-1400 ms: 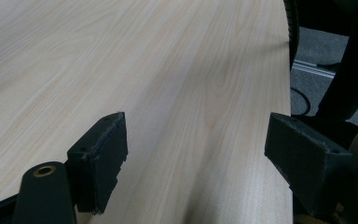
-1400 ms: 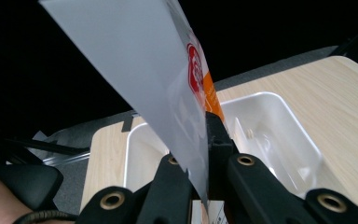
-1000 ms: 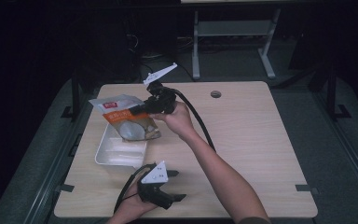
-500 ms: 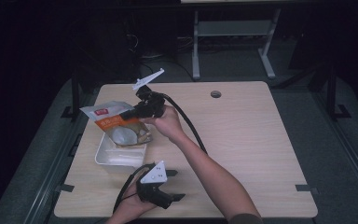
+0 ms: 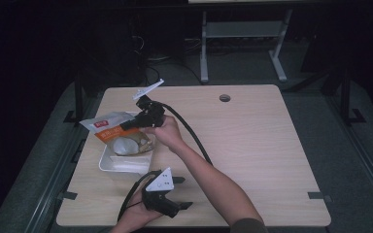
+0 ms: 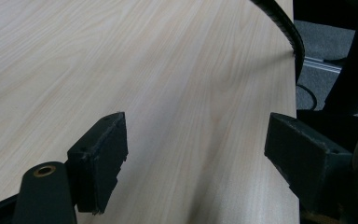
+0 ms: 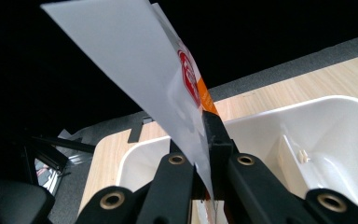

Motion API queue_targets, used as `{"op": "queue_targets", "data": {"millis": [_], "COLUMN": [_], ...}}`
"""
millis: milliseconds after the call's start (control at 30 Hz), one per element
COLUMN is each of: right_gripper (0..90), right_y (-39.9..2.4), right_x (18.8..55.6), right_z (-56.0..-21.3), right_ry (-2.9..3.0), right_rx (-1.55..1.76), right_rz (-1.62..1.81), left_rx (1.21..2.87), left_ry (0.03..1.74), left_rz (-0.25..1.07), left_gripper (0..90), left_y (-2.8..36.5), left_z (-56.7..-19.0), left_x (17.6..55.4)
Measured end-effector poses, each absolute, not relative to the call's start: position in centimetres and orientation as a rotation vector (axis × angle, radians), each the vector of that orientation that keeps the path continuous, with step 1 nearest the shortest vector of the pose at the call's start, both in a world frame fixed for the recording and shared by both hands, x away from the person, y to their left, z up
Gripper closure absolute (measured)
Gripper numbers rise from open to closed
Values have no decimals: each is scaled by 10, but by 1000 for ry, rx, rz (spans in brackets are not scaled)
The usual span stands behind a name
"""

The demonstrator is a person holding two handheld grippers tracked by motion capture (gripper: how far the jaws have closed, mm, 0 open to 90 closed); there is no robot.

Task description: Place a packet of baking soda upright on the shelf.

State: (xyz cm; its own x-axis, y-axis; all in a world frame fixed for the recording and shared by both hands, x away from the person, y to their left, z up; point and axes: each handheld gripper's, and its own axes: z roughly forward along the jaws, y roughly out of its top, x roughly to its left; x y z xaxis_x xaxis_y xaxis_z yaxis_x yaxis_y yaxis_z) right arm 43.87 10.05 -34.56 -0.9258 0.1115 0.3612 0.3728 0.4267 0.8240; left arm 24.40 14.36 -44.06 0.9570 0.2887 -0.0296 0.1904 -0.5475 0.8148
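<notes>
The white and orange plastic snack pouch (image 5: 119, 136) hangs tilted over the white rectangular plastic tray (image 5: 108, 164), its lower end hiding the tray's inside, its long axis running from upper left down right. The right tongs (image 5: 135, 124) pinch its edge; the left tongs (image 6: 196, 158) rest spread on the pale wooden desk (image 5: 252, 145).

Right gripper (image 5: 132, 124) with clamped snack bag (image 5: 111, 127): now lower and further toward frame left than before; bag now hangs over the white tray (image 5: 108, 162).
</notes>
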Motion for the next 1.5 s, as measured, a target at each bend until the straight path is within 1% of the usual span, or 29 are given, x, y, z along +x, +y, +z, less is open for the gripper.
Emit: {"op": "queue_targets", "data": {"millis": [167,333,433,467,500,567,733,867,900,967,1000,1100,1500], "right_gripper": [897,888,854,806,789,789,751,764,791,806,850,878,888], "right_y": [103,103,104,101,100,99,92,90,90,90,90,88,83], "right_x": [441,441,440,440,441,440,437,432,429,428,427,426,423], "right_z": [-362,-367,-368,-369,-369,-370,-377,-384,-387,-389,-391,-395,-408], "right_ry": [-2363,-2395,-2440,-2452,-2464,-2479,-2541,-2599,-2624,-2644,-2662,-2660,-2674], "right_rx": [-449,-454,-444,-454,-460,-464,-454,-421,-407,-401,-397,-396,-412], "right_rz": [-1532,-1523,-1512,-1497,-1483,-1462,-1390,-1333,-1304,-1294,-1282,-1272,-1225], "left_rx": [2165,2166,2165,2165,2166,2165,2166,2167,2169,2167,2165,2166,2167], "left_ry": [332,321,321,320,320,320,318,315,315,317,317,315,315], "left_rz": [133,134,134,134,133,134,136,137,138,139,140,141,138], "left_gripper": [208,207,208,207,207,208,207,207,207,207,206,206,205], "left_y": [142,141,141,141,141,141,140,140,140,141,141,141,140], "left_z": [-440,-440,-440,-440,-440,-440,-440,-440,-440,-440,-440,-440,-440], "left_x": [243,242,242,242,242,242,242,242,242,242,242,242,242]}}
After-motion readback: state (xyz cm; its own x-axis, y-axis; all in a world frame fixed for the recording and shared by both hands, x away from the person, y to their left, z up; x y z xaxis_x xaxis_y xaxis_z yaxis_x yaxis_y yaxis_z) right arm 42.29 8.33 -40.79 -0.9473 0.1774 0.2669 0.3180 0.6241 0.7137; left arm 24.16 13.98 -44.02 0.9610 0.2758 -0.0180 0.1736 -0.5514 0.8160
